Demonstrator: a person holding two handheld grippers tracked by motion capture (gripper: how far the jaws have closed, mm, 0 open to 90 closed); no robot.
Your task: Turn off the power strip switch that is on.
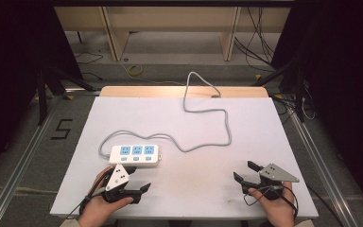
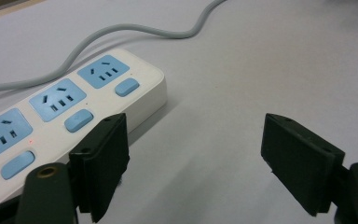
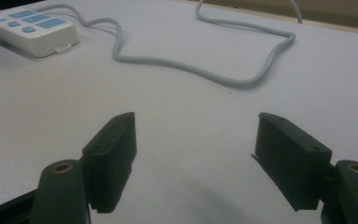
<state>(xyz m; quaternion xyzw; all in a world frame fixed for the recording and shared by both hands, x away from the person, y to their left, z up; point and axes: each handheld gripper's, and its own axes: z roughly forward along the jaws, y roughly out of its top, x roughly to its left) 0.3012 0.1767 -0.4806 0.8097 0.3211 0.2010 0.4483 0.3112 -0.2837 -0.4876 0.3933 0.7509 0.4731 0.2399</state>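
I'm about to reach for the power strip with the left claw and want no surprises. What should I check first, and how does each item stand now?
1. Left claw open and empty: ok, jaws stand wide apart.
2. Right claw open and empty: ok.
3. Power strip lying flat on the table, sockets up: ok.
4. Power strip near the left claw: ok, just beyond it.
5. Grey cord out of the left claw's path: ok, it trails from the far side.
6. Cord's plug end connected: cannot tell, it runs off the far edge.
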